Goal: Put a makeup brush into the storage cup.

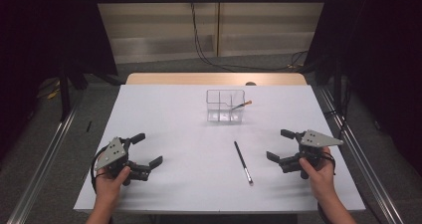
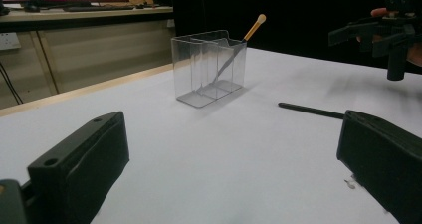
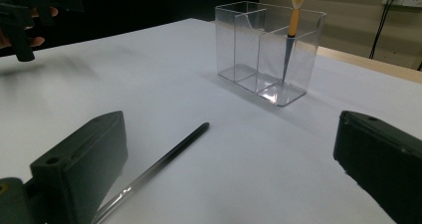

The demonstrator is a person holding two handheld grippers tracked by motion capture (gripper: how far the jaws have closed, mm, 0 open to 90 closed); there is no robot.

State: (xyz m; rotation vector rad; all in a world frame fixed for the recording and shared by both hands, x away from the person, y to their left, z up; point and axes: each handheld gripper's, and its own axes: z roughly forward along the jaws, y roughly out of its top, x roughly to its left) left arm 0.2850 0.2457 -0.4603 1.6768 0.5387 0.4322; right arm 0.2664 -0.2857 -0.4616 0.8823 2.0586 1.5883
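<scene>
Both grippers sit low over the white table [image 1: 164, 109], jaws spread wide and holding nothing. The left gripper [image 1: 147, 150] hangs at the near left, gripped by a hand [image 1: 110, 178]; the right gripper [image 1: 279, 145] mirrors it at the near right, its hand [image 1: 317, 174] behind it. Between the two, nearer the right fingers, lies the black brush [image 1: 243, 163], flat on the table with its tip toward the person. In the right gripper view the brush [image 3: 164, 159] runs out from just beside the left finger [image 3: 79, 159] and points into the open gap, touching neither finger. Well ahead of both sets of fingers stands the clear box [image 1: 226, 106], upright, and a second brush [image 3: 293, 20] with an orange handle leans in its end compartment, top poking above the rim.
</scene>
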